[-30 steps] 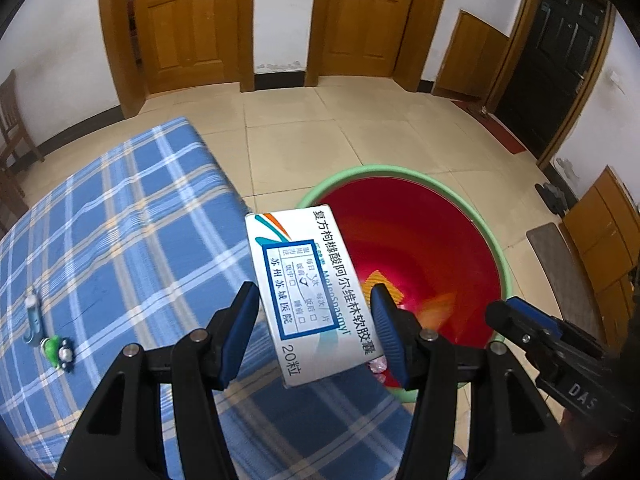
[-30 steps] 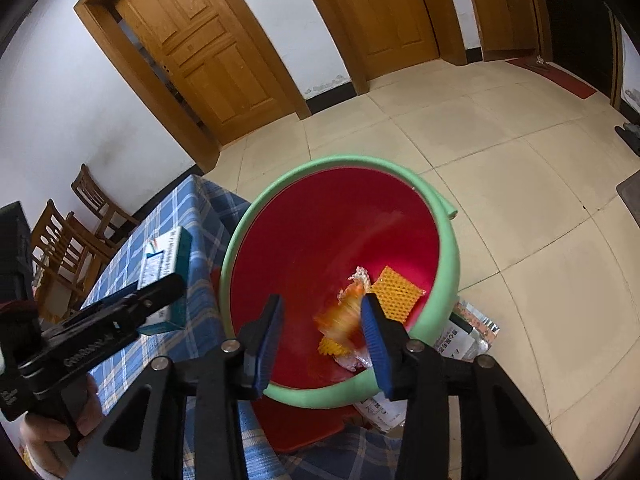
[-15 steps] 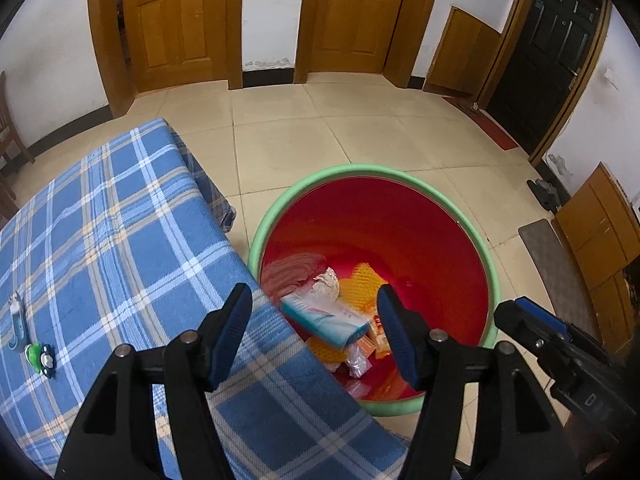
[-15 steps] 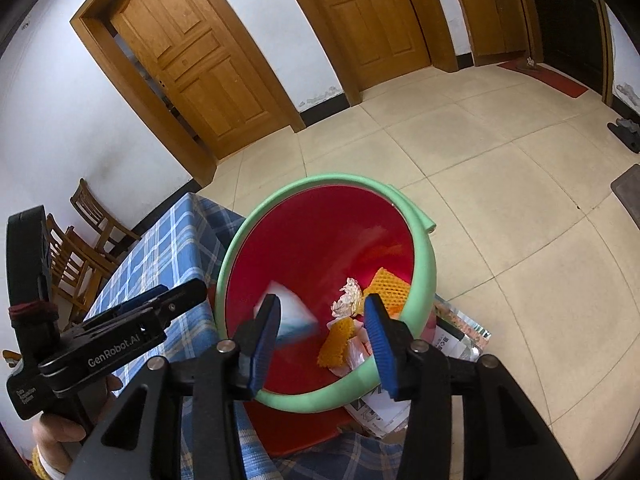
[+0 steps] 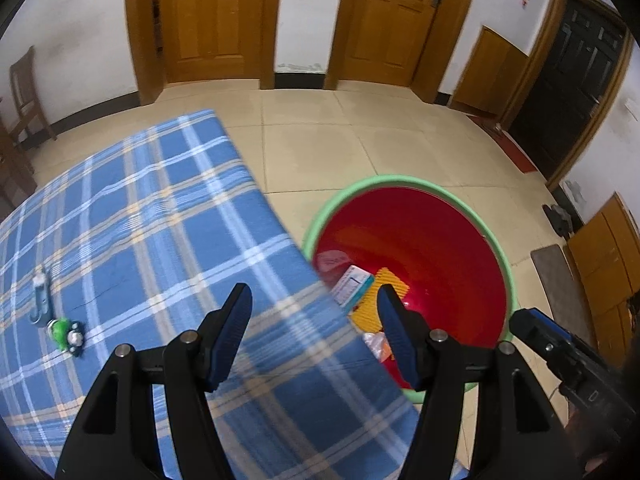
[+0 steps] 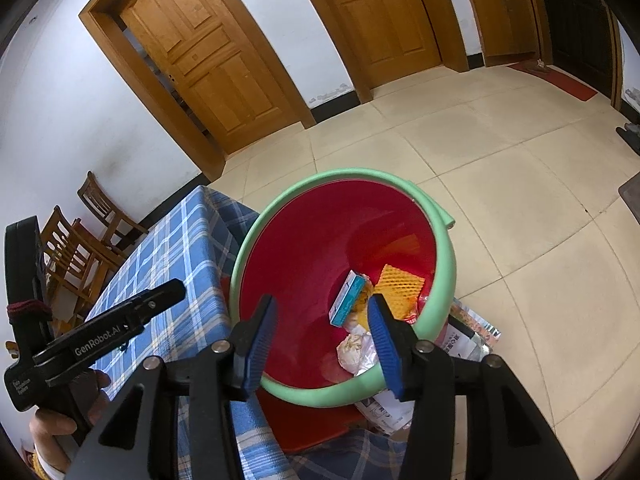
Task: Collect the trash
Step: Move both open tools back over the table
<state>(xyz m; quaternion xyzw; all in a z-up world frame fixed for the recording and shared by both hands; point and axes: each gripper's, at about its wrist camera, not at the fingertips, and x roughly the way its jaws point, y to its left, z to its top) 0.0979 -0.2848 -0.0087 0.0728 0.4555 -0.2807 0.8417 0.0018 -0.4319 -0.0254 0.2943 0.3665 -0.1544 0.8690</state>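
While the table (image 5: 152, 216) with its blue plaid cloth fills the left of the left wrist view, the red bin (image 6: 444, 280) with its green rim stands on the floor against the table's right edge. Collected trash lies in the bin's bottom: a white and teal medicine box (image 6: 347, 298), lying slantwise and leaning on a yellow mesh wrapper (image 6: 402, 284), with a crumpled clear bag (image 6: 354, 350) nearer the rim.

Left gripper (image 5: 314, 336): open, nothing between the pads, hanging over the table edge. Its jaws have just been opening. Right gripper (image 6: 322, 344): open and empty above the near rim of the bin; its jaws have just been opening too.

Remaining candidates, in my judgement: a small teal item (image 5: 40, 300) and a green object (image 5: 66, 334) lie touching or nearly so on the cloth, well to the left of the left gripper. The teal item's long axis runs roughly away from the camera. The left hand is plainly the nearer; a leftward reach suits it.
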